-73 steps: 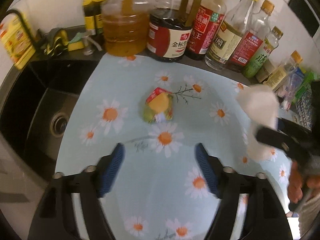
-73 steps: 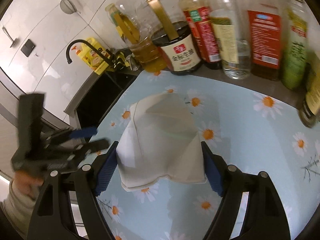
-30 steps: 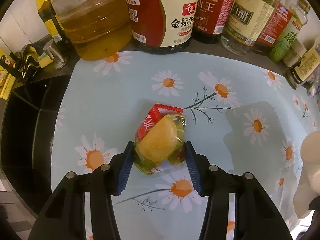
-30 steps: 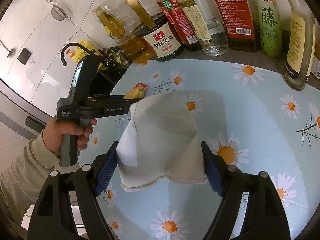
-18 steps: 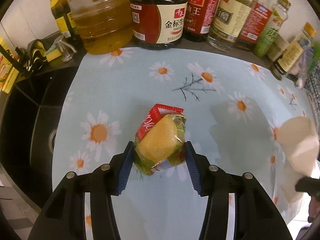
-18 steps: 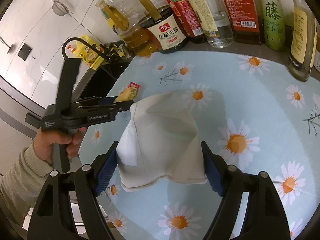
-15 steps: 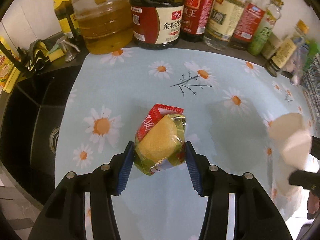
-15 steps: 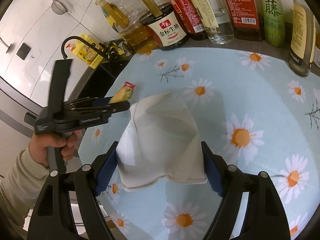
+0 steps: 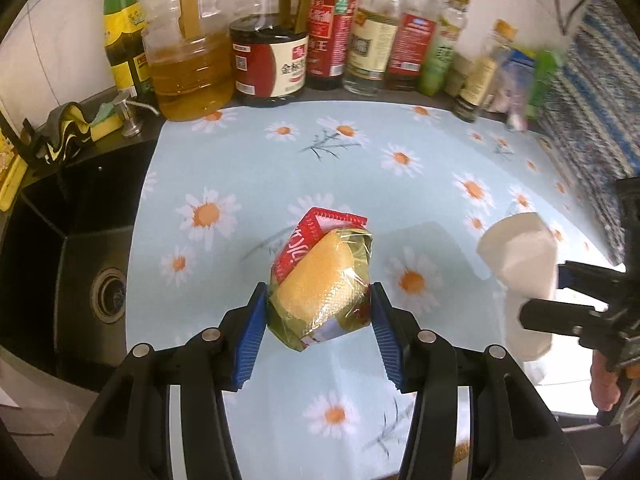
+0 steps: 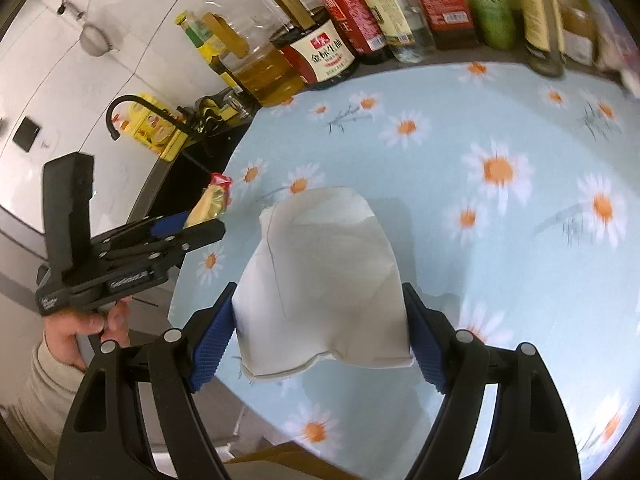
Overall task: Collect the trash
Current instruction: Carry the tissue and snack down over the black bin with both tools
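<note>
The left gripper (image 9: 318, 320) has its blue-padded jaws pressed against both sides of a snack wrapper (image 9: 320, 280) — crinkled clear and green film with a red torn top and a yellow piece inside — held clear above the near half of the daisy-print mat (image 9: 248, 168). The right gripper (image 10: 320, 320) pinches a white paper cup (image 10: 320, 276), squashed between its pads with the open rim toward the camera; whether anything is inside cannot be told. It hangs over the mat's near edge, to the right of the wrapper, the two apart.

Along the mat's far edge stands a row of bottles: a large jug of amber oil (image 9: 188, 60), roughly half full, a dark soy sauce jug (image 9: 270, 64) with a red and white label just beside it, then slimmer sauce and vinegar bottles (image 9: 370, 40) toward the far right corner. Off the mat's left edge lies a black sink (image 9: 80, 256) — its basin bare around the drain.
</note>
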Demonstrator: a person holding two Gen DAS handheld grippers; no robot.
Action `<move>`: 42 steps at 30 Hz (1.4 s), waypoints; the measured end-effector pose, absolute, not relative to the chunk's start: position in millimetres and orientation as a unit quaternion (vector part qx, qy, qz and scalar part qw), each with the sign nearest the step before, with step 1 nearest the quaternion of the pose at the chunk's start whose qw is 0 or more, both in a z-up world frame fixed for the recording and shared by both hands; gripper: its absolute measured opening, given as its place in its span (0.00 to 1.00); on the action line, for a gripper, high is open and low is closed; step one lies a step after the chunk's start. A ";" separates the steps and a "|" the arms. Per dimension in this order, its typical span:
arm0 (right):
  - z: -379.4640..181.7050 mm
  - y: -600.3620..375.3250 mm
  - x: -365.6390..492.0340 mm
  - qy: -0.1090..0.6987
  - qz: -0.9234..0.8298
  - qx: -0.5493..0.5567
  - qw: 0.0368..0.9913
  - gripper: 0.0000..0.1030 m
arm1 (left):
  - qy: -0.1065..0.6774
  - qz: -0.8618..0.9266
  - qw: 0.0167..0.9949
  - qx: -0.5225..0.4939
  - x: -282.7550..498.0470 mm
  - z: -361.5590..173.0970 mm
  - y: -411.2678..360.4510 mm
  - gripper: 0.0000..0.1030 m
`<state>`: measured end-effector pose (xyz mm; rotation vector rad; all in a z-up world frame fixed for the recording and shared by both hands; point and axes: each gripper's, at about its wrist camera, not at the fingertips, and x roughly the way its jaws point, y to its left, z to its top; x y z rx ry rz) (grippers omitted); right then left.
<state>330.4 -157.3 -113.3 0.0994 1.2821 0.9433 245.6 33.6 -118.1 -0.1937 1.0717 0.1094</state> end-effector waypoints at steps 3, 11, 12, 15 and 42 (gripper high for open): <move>-108.8 -156.4 305.5 0.577 0.409 0.048 0.706 0.76 | 0.503 0.039 0.860 -0.080 223.7 -116.5 30.4 0.47; -105.1 -147.0 240.1 0.577 0.383 0.049 0.719 0.76 | 0.501 -0.004 0.862 -0.082 168.1 -118.6 26.9 0.47; -105.0 -145.6 234.4 0.576 0.381 0.047 0.721 0.76 | 0.499 -0.009 0.863 -0.083 160.4 -117.8 27.3 0.47; -106.2 -142.1 211.1 0.577 0.372 0.046 0.725 0.76 | 0.495 -0.021 0.865 -0.085 138.9 -117.0 27.4 0.47; -149.1 -153.7 112.4 0.634 0.339 0.027 0.694 0.76 | 0.556 -0.067 0.820 -0.116 40.6 -181.5 -0.3 0.47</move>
